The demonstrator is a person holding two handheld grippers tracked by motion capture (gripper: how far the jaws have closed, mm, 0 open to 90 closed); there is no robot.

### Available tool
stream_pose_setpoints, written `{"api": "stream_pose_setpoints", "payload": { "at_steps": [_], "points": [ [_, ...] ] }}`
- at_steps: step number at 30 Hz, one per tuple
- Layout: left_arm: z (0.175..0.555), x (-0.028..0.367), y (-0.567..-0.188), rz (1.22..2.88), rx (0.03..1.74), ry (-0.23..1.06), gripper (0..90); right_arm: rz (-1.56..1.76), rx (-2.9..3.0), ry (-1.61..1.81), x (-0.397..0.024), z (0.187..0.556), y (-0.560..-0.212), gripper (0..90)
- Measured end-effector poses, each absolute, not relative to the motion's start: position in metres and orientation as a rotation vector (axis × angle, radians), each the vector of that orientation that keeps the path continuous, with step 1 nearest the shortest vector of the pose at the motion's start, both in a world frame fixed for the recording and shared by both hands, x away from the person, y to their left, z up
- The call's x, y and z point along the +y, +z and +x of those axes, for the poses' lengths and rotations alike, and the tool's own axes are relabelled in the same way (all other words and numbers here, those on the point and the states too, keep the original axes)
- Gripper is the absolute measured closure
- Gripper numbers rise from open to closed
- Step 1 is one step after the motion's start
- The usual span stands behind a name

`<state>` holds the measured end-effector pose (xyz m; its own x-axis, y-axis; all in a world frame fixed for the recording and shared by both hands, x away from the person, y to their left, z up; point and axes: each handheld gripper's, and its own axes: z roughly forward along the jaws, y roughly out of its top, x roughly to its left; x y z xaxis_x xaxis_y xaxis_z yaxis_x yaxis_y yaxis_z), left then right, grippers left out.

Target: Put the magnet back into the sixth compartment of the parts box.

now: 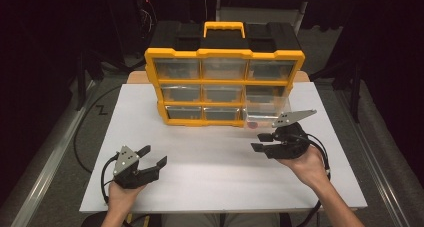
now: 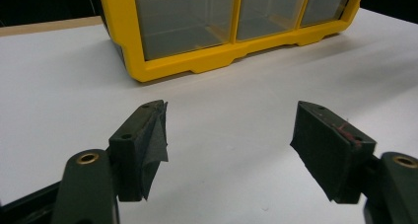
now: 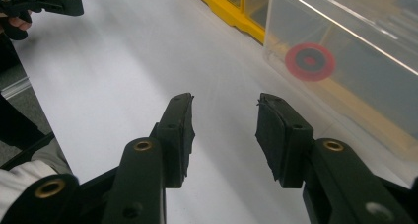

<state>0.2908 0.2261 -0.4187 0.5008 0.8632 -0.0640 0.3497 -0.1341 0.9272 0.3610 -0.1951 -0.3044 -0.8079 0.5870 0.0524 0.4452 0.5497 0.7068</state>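
2 hand-held grippers: both are hovering over the counter (image 1: 150, 112) with nothing between their jaws.
Organizer (image 1: 223, 87): this yellow 9-bin cabinet is standing upright at the far middle of the counter; a hard tug on 1 bin is likely to drag or tip the whole case, since nothing is bracing it.
Clear drawer (image 1: 265, 109): it is sticking out of the bottom-right slot, toward the right hand-held gripper; pulled further it is at risk of leaving its slot and dropping onto the counter.
Right hand-held gripper (image 1: 259, 141): its jaws are standing apart at a moderate gap, empty, just in front of the drawer; in the right gripper view (image 3: 224, 135) they are pointing past the drawer wall, so a closing pinch may be missing the thin plastic or slipping off it.
Left hand-held gripper (image 1: 152, 156): its jaws are spread wide and empty, well apart from the organizer, too far to be steadying it.
Pad cover (image 2: 156, 140): the fabric on 1 jaw is peeling loose, which is weakening any grip.
Red ring (image 3: 310, 61): it is lying inside the drawer; a jerk may be sending it sliding out.
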Motion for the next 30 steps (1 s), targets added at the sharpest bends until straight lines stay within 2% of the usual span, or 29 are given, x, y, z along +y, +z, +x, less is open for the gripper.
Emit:
{"api": "stream_pose_setpoints", "payload": {
  "at_steps": [30],
  "points": [
    [0.29, 0.227, -0.418, 1.709, 1.036, 0.624, 29.4, 0.953, 2.488, 1.187, -0.229, 0.353, -0.318, 57.2]
  ]
}}
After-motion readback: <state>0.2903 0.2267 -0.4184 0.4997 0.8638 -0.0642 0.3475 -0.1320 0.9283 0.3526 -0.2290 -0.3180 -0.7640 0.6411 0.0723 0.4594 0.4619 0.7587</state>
